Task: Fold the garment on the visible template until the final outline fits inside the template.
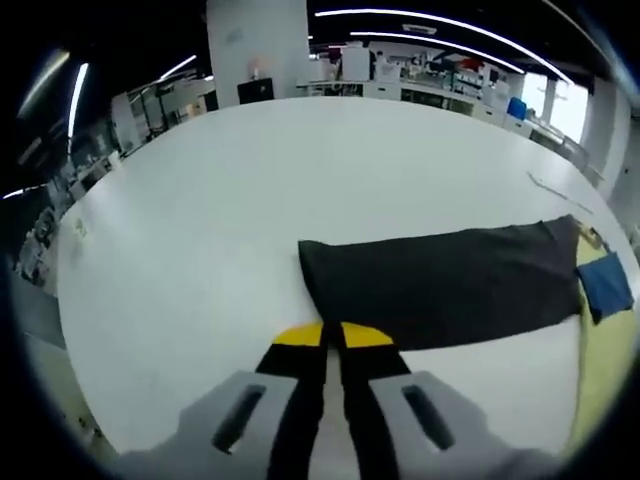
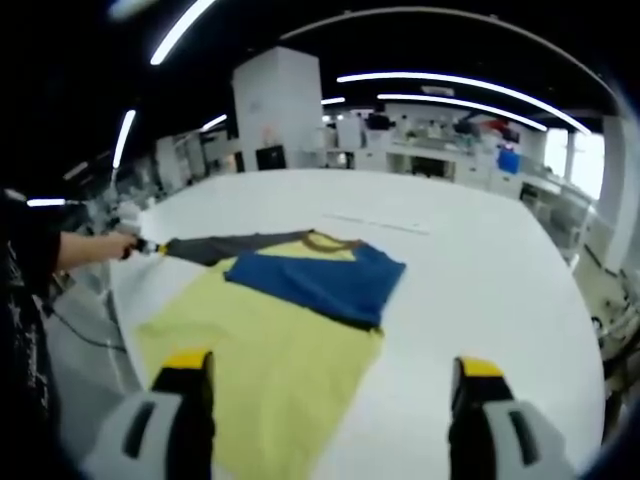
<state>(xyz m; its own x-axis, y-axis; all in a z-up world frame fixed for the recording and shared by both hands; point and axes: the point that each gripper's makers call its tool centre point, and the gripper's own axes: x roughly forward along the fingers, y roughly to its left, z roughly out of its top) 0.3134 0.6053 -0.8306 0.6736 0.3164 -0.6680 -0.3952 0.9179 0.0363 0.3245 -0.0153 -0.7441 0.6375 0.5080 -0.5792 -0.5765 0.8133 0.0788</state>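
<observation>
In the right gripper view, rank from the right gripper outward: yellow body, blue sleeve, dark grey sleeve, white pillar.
1. Yellow fabric body of the garment, just ahead of the fingers.
2. Blue folded sleeve, lying on top, centre.
3. Dark grey sleeve, stretched left.
4. White square pillar, beyond the table.

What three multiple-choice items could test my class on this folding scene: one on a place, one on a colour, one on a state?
1. Where does the garment lie?
A on the white table
B on the floor
C over a chair

2. What colour is the stretched-out sleeve?
A red
B dark grey
C white

3. How do the jaws of the right gripper stand?
A shut on cloth
B wide apart
C shut on nothing

Answers:
1 A, the cloth is spread on the tabletop.
2 B, the sleeve reads dark against the white surface.
3 B, the two yellow tips stand far apart, holding nothing.
</observation>
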